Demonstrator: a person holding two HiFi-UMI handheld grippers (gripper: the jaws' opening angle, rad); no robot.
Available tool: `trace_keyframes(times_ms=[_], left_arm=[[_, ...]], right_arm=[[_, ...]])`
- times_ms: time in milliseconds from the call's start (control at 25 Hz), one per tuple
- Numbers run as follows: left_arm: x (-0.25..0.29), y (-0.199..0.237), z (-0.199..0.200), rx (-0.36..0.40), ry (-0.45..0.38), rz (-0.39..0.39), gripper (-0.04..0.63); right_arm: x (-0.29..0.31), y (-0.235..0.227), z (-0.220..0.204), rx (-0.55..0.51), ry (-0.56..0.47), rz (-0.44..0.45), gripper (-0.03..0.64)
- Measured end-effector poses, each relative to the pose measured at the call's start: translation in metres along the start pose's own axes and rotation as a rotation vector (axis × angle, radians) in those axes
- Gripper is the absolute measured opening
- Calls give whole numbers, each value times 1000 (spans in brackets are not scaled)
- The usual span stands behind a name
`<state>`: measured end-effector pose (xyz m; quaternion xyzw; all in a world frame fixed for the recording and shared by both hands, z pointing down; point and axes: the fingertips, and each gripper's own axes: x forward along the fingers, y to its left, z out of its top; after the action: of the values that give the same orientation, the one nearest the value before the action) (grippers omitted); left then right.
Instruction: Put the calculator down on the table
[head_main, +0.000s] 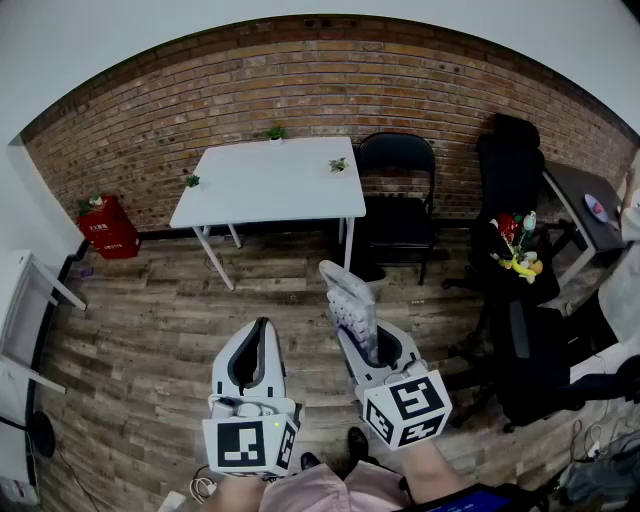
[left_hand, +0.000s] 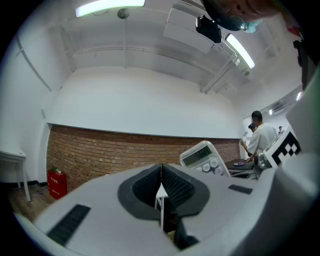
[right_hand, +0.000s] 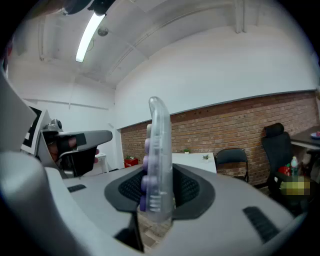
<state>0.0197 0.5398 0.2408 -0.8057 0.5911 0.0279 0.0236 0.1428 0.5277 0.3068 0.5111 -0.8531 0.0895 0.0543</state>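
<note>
Calculator (head_main: 345, 295) upright, clasped in right claw (head_main: 360, 340), well short of table (head_main: 270, 190); left claw (head_main: 261, 330) clenched empty

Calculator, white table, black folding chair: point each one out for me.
calculator (head_main: 350, 305): head view, on its keypad face.
white table (head_main: 270, 185): head view, bare middle of its top.
black folding chair (head_main: 398, 220): head view, on its seat.

The white table (head_main: 265, 185) is bare mid-top, small plants (head_main: 338, 165) at its edges, a black chair (head_main: 398, 190) just beside.
</note>
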Motion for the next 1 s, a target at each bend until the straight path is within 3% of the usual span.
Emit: trace_keyframes(times_ms=[760, 1000], left_arm=[[61, -71, -17, 54, 64, 40, 15], [78, -63, -40, 55, 112, 86, 15]], right_arm=[[0, -96, -2, 49, -6, 50, 132], [26, -117, -21, 80, 37, 75, 132]])
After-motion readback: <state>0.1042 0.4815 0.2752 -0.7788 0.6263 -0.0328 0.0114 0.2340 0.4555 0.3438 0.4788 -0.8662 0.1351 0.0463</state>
